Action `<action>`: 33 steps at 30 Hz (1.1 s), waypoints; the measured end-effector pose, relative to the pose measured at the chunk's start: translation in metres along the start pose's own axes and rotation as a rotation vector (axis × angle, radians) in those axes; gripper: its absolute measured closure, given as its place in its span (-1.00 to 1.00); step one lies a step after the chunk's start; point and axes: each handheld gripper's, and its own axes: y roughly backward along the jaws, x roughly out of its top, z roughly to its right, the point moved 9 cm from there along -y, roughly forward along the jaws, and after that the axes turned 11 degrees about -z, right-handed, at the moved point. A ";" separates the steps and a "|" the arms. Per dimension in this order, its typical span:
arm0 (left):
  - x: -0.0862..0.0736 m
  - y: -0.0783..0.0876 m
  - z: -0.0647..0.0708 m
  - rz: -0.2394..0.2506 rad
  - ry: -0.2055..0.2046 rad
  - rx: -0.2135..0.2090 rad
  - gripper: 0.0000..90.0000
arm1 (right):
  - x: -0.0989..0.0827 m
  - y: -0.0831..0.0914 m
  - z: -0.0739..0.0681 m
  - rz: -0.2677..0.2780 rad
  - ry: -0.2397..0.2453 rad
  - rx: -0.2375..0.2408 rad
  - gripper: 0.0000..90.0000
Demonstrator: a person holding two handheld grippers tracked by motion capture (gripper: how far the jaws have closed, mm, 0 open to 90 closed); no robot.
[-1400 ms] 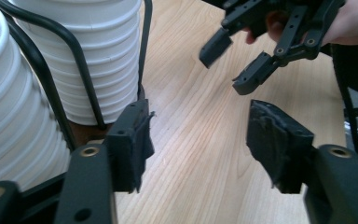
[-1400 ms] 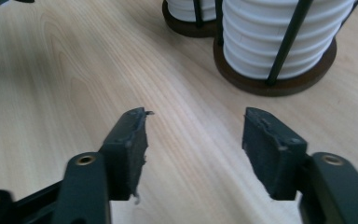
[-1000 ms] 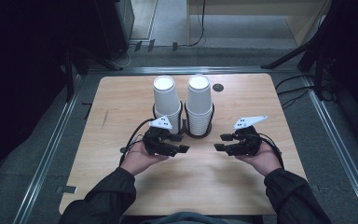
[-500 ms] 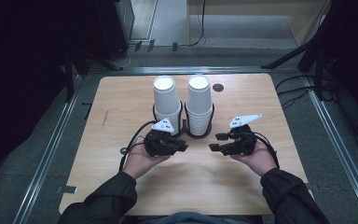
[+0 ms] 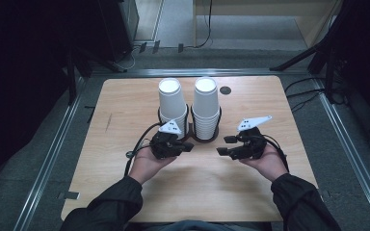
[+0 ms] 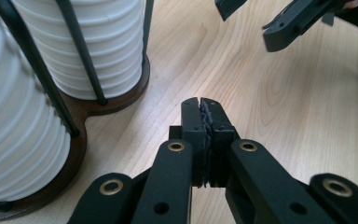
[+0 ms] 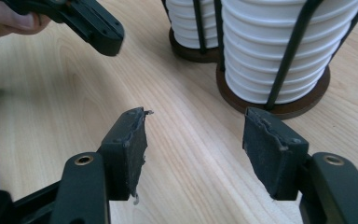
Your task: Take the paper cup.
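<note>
Two stacks of white paper cups (image 5: 172,103) (image 5: 206,108) stand upside down in a dark double holder (image 5: 192,136) at the table's middle. My left gripper (image 5: 189,146) sits just in front of the left stack, jaws pressed together with nothing between them; in the left gripper view the closed gripper (image 6: 200,108) points past the holder's brown base (image 6: 98,105). My right gripper (image 5: 224,145) lies in front of the right stack, jaws spread apart and empty. The right gripper view shows that gripper (image 7: 193,133) open over bare wood, with the cup stack (image 7: 284,51) just ahead.
The wooden table (image 5: 125,106) has a small dark round hole (image 5: 225,90) behind the cups. Metal rails (image 5: 53,149) run along both sides, and cables (image 5: 308,91) lie on the floor at the right. Both forearms in dark sleeves (image 5: 111,207) come in from the bottom.
Both hands have drifted slightly toward the near edge and each other. The left gripper's jaws have stayed together and the right's apart.
</note>
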 end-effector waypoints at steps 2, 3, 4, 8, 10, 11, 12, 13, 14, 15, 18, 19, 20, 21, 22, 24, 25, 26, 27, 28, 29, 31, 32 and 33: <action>0.001 -0.003 0.001 -0.002 -0.014 -0.015 0.97 | -0.001 0.000 -0.002 -0.002 0.011 0.001 -0.11; 0.001 -0.004 0.000 -0.008 -0.004 -0.020 0.97 | -0.002 0.001 -0.003 -0.004 0.013 0.004 -0.09; 0.002 -0.003 -0.001 -0.002 0.002 -0.018 0.98 | -0.003 0.001 -0.003 -0.005 0.022 0.007 -0.06; 0.005 -0.003 0.000 -0.008 0.002 -0.033 1.00 | -0.005 0.005 0.000 -0.005 0.016 0.004 -0.06; 0.007 -0.002 -0.001 -0.018 0.008 -0.030 1.00 | -0.002 0.009 0.001 0.005 0.012 -0.009 -0.07; 0.010 -0.001 -0.001 -0.004 0.009 -0.032 1.00 | -0.001 0.011 0.002 0.007 0.014 -0.012 -0.09; 0.012 0.001 -0.002 0.004 0.008 -0.031 1.00 | 0.001 0.013 0.003 0.010 0.017 -0.017 -0.10; 0.015 0.002 -0.003 0.010 0.018 -0.026 1.00 | 0.002 0.015 0.004 0.006 0.017 -0.022 -0.12; 0.019 0.004 -0.005 0.023 0.028 -0.027 1.00 | 0.003 0.017 0.006 0.006 0.014 -0.027 -0.13; 0.022 0.006 -0.006 0.030 0.031 -0.024 1.00 | 0.005 0.020 0.009 0.010 0.012 -0.041 -0.15; 0.030 0.008 -0.007 0.046 0.034 -0.014 1.00 | 0.016 0.034 0.016 0.028 0.009 -0.086 -0.31; 0.032 0.008 -0.008 0.047 0.031 -0.010 1.00 | 0.019 0.037 0.016 0.030 0.009 -0.091 -0.32; 0.034 0.008 -0.008 0.052 0.035 -0.004 1.00 | 0.024 0.043 0.017 0.036 0.015 -0.101 -0.32; 0.037 0.009 -0.009 0.057 0.041 0.011 1.00 | 0.028 0.046 0.018 0.041 0.017 -0.106 -0.32; 0.040 0.009 -0.009 0.060 0.051 0.018 1.00 | 0.034 0.050 0.018 0.048 0.017 -0.101 -0.32; 0.044 0.008 -0.010 0.060 0.063 0.046 1.00 | 0.042 0.053 0.020 0.044 0.017 -0.088 -0.32; 0.046 0.006 -0.011 0.057 0.073 0.065 1.00 | 0.045 0.052 0.021 0.041 0.019 -0.091 -0.32; 0.048 0.006 -0.012 0.065 0.083 0.070 1.00 | 0.049 0.052 0.025 0.037 0.019 -0.097 -0.32; 0.050 0.005 -0.013 0.072 0.092 0.077 1.00 | 0.052 0.052 0.027 0.035 0.015 -0.098 -0.32; 0.052 0.005 -0.013 0.077 0.095 0.080 1.00 | 0.057 0.052 0.029 0.040 0.007 -0.096 -0.29; 0.054 0.005 -0.014 0.081 0.104 0.081 1.00 | 0.060 0.052 0.029 0.044 0.005 -0.091 -0.28; 0.059 0.006 -0.018 0.097 0.119 0.109 1.00 | 0.069 0.053 0.030 0.048 0.018 -0.091 -0.29; 0.061 0.007 -0.021 0.103 0.129 0.135 1.00 | 0.074 0.053 0.030 0.044 0.028 -0.097 -0.33; 0.063 0.007 -0.023 0.115 0.137 0.159 1.00 | 0.079 0.053 0.031 0.044 0.034 -0.105 -0.35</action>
